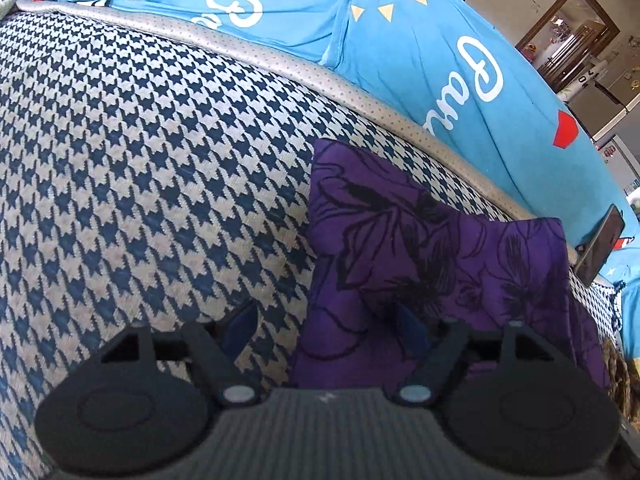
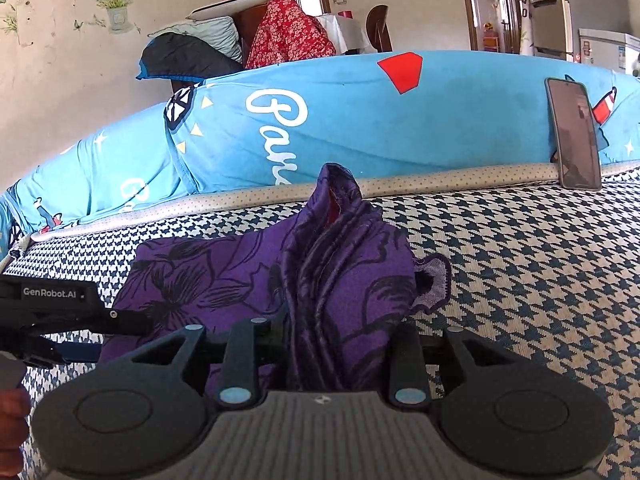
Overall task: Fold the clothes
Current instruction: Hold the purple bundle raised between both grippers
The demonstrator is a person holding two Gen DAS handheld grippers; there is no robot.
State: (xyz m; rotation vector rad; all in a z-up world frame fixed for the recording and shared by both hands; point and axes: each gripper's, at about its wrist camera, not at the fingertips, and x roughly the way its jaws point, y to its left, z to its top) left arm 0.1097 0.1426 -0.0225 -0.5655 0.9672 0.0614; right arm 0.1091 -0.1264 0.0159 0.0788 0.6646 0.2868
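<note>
A purple garment with black flower print (image 1: 432, 264) lies partly folded on the houndstooth bed cover (image 1: 140, 160). My left gripper (image 1: 324, 328) is open, low over the cover, its right finger on the garment's left edge. In the right wrist view the garment (image 2: 208, 276) lies flat at left and bunches up into a raised fold in the middle. My right gripper (image 2: 336, 340) is shut on that bunched fold and holds it up. The left gripper (image 2: 80, 320) shows at the left edge there, beside the garment.
A blue printed quilt (image 2: 360, 120) lies rolled along the far side of the bed. A phone (image 2: 574, 136) leans against it at the right. Pillows and a red floral cloth (image 2: 288, 36) are piled behind. A fridge (image 2: 556, 4) stands at the far right.
</note>
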